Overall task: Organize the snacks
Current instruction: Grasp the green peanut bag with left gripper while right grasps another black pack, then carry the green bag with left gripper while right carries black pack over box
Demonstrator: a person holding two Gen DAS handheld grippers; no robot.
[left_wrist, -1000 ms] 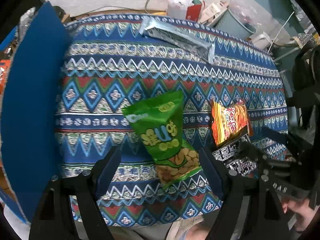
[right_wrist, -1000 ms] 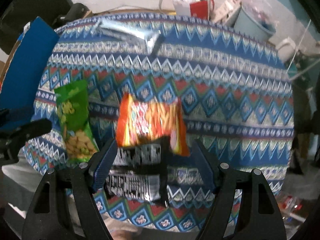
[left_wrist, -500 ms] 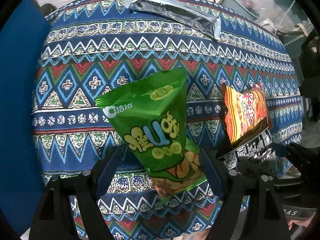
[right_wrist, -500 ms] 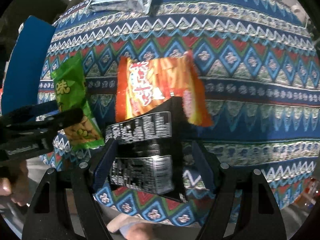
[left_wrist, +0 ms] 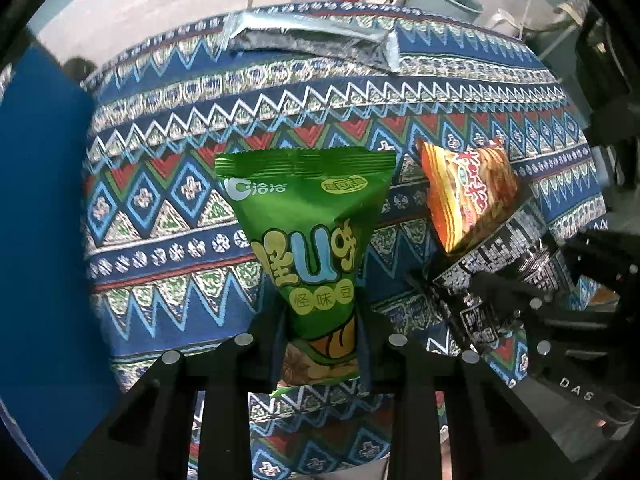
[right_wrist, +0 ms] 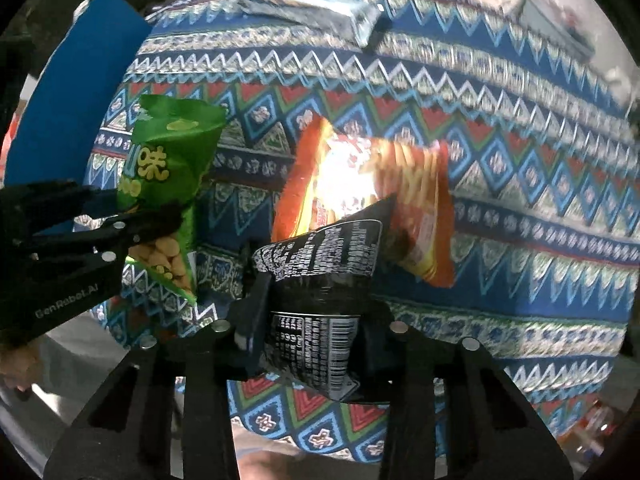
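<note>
Both grippers closed: the left gripper (left_wrist: 320, 344) clamped the green snack bag (left_wrist: 308, 232) at lower centre, the right gripper (right_wrist: 312, 332) the black packet (right_wrist: 320, 280).

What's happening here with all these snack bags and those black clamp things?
A person is sorting snacks on a patterned tablecloth with a handheld gripper in each hand. The left gripper has just closed on the lower end of a green snack bag. The right gripper has just closed on a black packet that overlaps an orange snack bag. A silver packet lies untouched at the far edge.
</note>
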